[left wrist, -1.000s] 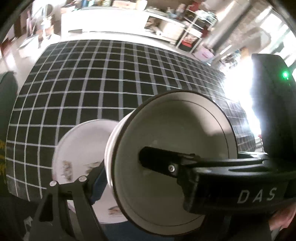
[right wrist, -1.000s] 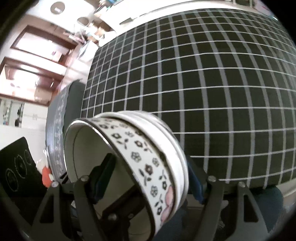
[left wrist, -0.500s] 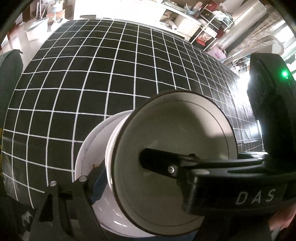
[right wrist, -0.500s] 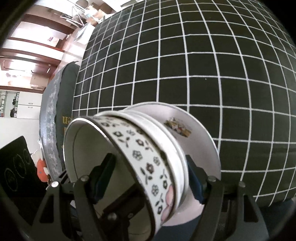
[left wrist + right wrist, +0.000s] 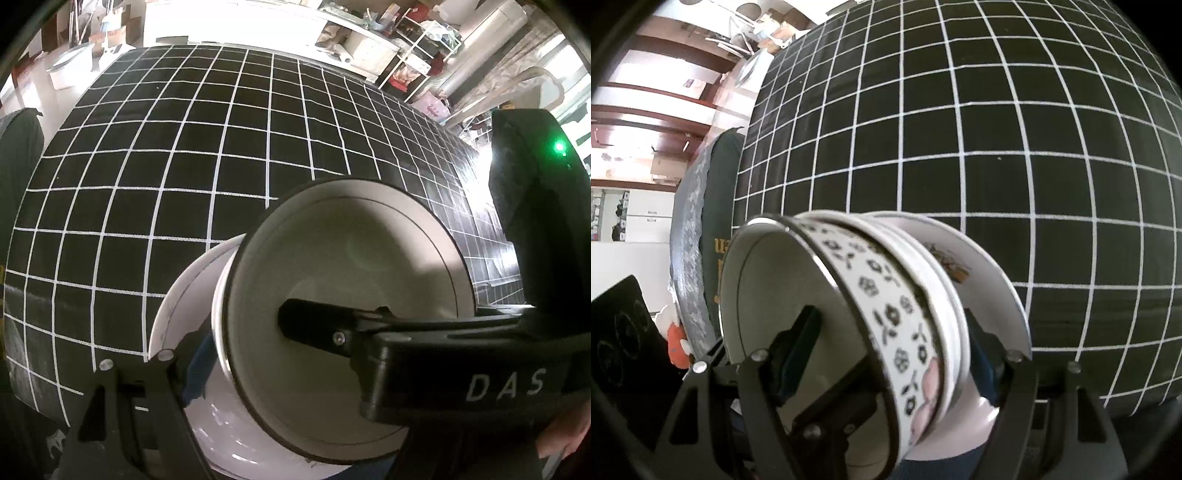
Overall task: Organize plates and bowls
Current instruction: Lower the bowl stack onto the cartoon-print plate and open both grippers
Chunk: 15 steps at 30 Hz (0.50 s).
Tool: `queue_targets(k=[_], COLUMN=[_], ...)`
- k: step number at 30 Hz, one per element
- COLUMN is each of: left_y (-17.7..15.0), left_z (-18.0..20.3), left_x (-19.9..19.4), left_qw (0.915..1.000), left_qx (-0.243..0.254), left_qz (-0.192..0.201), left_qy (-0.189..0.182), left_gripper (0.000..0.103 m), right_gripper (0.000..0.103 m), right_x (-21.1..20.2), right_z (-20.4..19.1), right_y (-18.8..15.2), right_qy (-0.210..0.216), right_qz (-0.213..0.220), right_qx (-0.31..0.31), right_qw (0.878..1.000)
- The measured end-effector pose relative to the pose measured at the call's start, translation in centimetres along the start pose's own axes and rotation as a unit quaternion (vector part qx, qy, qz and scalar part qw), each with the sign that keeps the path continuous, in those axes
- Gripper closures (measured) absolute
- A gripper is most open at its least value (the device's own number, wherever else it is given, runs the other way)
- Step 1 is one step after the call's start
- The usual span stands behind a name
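You had both hand-held grippers loaded at this point. Your left hand-held gripper (image 5: 258, 354) held a stack of bowls (image 5: 351, 314) across its width, one finger inside the top bowl and the other against the outer wall, with the pads pressing on it. Your right hand-held gripper (image 5: 886, 354) gripped the same stack from the other side, one finger inside the flower-patterned bowl (image 5: 886, 314) and one outside the white bowl nested under it. The stack was tilted towards the cameras and sat over a white plate (image 5: 177, 306) near the desk's (image 5: 184, 166) near edge; I could not tell whether the bottom bowl already rested on the plate or hung just above it. By my reading, you had the gathering largely done: the bowls were nested and brought to the plate. What remained, as I judged it, was to set the stack flat on the plate, let go with both hand-held grippers and draw them clear. The rest of the gridded desk showed no other dishes in either view.
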<state>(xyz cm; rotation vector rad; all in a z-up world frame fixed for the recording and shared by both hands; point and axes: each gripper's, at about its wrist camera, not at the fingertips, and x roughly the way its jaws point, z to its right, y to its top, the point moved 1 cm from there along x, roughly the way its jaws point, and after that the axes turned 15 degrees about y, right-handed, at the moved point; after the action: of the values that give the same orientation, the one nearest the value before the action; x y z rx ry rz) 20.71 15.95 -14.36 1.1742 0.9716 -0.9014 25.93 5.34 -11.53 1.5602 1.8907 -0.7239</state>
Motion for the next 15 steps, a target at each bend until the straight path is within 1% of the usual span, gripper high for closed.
queue_targets(k=[8,12,15], left_y=[0.33,0.15,-0.16], left_z=[0.11,-0.57,-0.67], left_x=[0.43,0.58,0.13], left_qw=[0.9999,0.9999,0.9999], left_qx=[0.003,-0.011,-0.007], left_qz=[-0.001,-0.007,-0.002], left_qy=[0.010,0.003,0.013], left_gripper=[0.025,0.025,0.025], right_gripper=[0.025,0.023,0.023], right_x=[0.01,-0.54,-0.84], right_z=[0.94,0.76,0.86], right_y=[0.05,0.06,-0.03], right_qy=[0.019,-0.005,0.001], right_qz=[-0.002,0.007,0.009], right_qx=[0.015,-0.007,-0.009], right_qw=[1.000,1.000,1.000])
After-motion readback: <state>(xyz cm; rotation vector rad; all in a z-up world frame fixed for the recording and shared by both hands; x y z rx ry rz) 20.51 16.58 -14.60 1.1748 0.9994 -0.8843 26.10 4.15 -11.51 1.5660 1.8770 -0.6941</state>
